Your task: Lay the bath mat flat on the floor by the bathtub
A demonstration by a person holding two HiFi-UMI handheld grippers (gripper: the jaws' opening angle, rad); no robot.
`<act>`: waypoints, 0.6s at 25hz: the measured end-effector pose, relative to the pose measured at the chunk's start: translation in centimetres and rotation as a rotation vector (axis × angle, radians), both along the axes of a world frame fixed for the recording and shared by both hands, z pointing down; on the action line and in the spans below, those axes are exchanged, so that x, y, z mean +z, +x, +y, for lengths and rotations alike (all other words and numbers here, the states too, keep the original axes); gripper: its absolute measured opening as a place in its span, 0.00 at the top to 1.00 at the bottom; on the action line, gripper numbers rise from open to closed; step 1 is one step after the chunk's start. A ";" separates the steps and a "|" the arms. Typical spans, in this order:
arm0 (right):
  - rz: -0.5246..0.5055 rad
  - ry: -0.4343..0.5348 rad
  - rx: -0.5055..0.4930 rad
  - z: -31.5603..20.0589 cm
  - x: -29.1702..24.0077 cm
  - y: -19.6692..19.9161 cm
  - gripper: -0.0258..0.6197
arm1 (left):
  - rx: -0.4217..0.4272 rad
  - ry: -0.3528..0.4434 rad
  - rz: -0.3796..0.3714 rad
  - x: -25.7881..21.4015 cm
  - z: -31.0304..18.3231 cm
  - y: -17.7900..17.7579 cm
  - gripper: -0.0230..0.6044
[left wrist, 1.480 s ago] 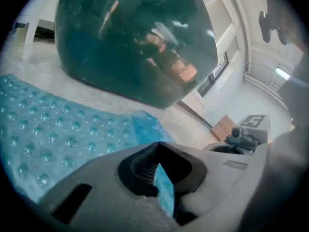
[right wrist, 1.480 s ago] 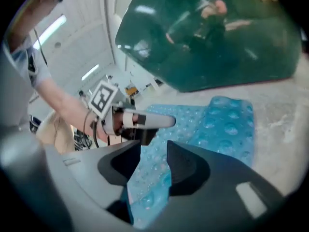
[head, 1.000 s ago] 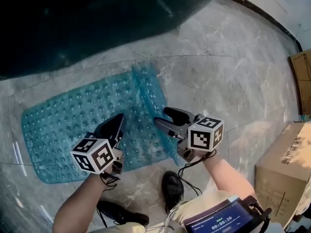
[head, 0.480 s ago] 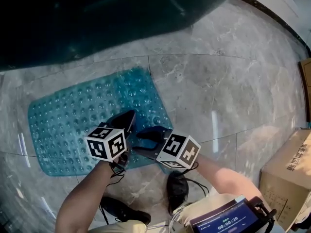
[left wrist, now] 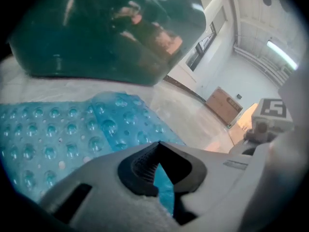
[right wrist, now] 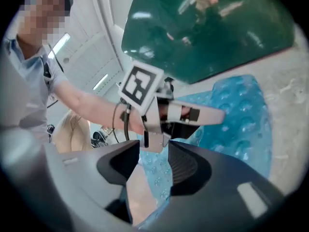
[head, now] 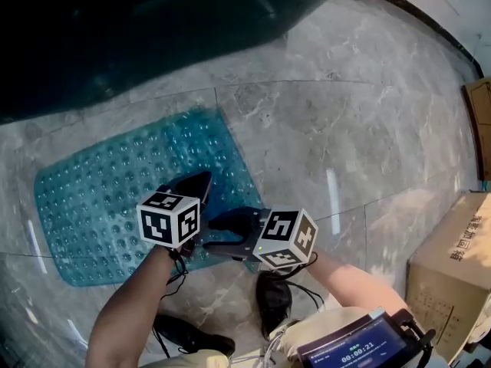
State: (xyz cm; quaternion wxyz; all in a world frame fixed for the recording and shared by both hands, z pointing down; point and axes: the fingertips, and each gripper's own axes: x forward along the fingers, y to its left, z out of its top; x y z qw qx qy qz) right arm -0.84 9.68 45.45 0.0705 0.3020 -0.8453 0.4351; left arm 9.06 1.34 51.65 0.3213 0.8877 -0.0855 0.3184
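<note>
The blue translucent bath mat (head: 107,190) with round bubbles lies spread on the marble floor beside the dark green bathtub (head: 138,29). My left gripper (head: 203,181) is shut, pointing down at the mat's near right part, with nothing seen between its pads (left wrist: 145,166). My right gripper (head: 209,236) points left over the mat's near right corner, close to the left one. Its jaws narrowed and have just eased a little wider. They stand open, and only the mat (right wrist: 236,115) and the person's forearm show through the gap. The left gripper (right wrist: 193,114) is in front of it.
A cardboard box (head: 453,259) stands at the right, and another box (head: 479,121) is at the frame's edge. The person's black shoes (head: 272,297) are just below the mat's near edge. A device with a screen (head: 349,347) hangs at the person's waist.
The folded right flap of the mat has gone down, and the mat now lies flat. My right gripper swung left towards the left one. The left gripper sank slightly.
</note>
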 end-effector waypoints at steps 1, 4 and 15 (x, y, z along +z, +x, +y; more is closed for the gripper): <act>-0.021 0.006 0.043 -0.3 -0.9 1.2 0.65 | 0.004 0.001 -0.011 0.4 -0.1 -0.3 0.95; -0.011 -0.021 0.225 -0.6 -1.9 7.2 0.64 | 0.023 0.017 -0.030 1.2 -0.3 -0.9 0.95; 0.021 -0.350 0.306 4.6 5.6 9.9 0.52 | -0.011 -0.025 -0.036 2.1 -0.8 -1.9 0.95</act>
